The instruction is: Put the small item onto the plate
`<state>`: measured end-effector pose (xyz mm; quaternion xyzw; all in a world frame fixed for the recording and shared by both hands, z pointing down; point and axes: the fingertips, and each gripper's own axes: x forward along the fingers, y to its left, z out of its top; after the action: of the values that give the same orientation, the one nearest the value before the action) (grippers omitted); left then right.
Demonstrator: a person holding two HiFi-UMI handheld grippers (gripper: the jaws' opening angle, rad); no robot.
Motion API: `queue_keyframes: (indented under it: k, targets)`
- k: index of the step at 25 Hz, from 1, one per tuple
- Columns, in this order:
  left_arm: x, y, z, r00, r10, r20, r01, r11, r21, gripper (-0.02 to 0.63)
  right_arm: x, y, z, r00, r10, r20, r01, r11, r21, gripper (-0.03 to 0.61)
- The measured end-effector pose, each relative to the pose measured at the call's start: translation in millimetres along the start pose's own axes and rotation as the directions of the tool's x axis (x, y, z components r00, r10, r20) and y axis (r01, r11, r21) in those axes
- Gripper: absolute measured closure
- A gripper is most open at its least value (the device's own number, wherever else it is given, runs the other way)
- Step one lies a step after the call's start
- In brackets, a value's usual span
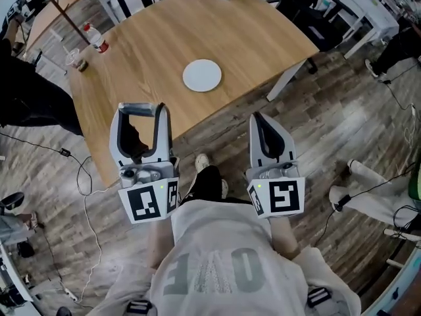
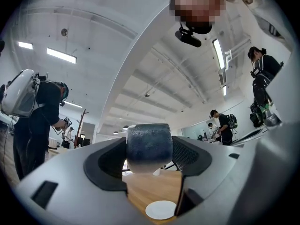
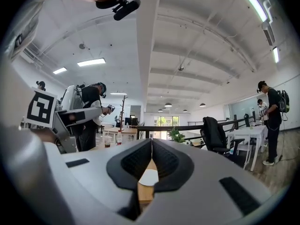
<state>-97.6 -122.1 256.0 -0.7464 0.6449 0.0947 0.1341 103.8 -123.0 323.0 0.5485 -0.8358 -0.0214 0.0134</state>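
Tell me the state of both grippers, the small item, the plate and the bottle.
left gripper: jaws shut on the item
item: clamped between the left jaws, not yet on the plate
right gripper: jaws shut, empty
plate: empty, lying flat
bottle: upright, red cap on

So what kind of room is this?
Probably an open-plan office or lab: a big wooden table, a black office chair, ceiling strip lights, and other people wearing recording gear.
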Motion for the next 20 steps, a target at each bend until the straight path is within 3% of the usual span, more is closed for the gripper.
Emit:
queue_keyframes:
  k: [9, 20]
  targets:
    - [90, 7, -27, 0.998, -0.065, 0.026, 0.065, 0.998, -0.005, 0.314, 78, -30, 0, 0.999, -0.047, -0.023, 0.047, 0.999, -0.020, 0.561]
    - [170, 51, -45, 0.995, -0.090, 0.039, 0.091, 0.996, -0.023, 0.314, 180, -23, 23, 1.000, -0.022, 0.008, 0.023, 0.998, -0.063, 0.561]
